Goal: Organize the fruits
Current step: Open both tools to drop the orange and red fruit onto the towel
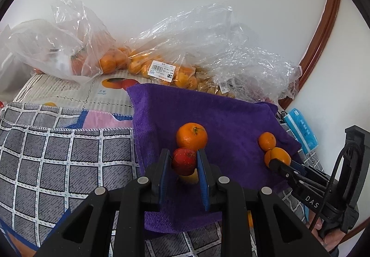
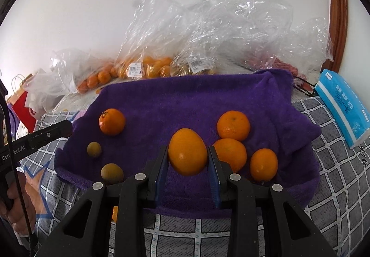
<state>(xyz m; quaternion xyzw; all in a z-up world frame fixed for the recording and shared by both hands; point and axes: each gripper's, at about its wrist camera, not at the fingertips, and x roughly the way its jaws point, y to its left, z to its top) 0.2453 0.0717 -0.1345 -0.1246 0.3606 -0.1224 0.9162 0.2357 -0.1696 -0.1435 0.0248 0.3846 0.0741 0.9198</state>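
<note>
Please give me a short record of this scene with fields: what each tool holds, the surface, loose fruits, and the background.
left tool: shut on small red fruit
right tool: shut on large orange
surface: purple towel over a checked cloth
loose fruits: several oranges, e.g. one with stem; two small brown-green fruits
background: clear plastic bags of fruit, blue tissue pack
</note>
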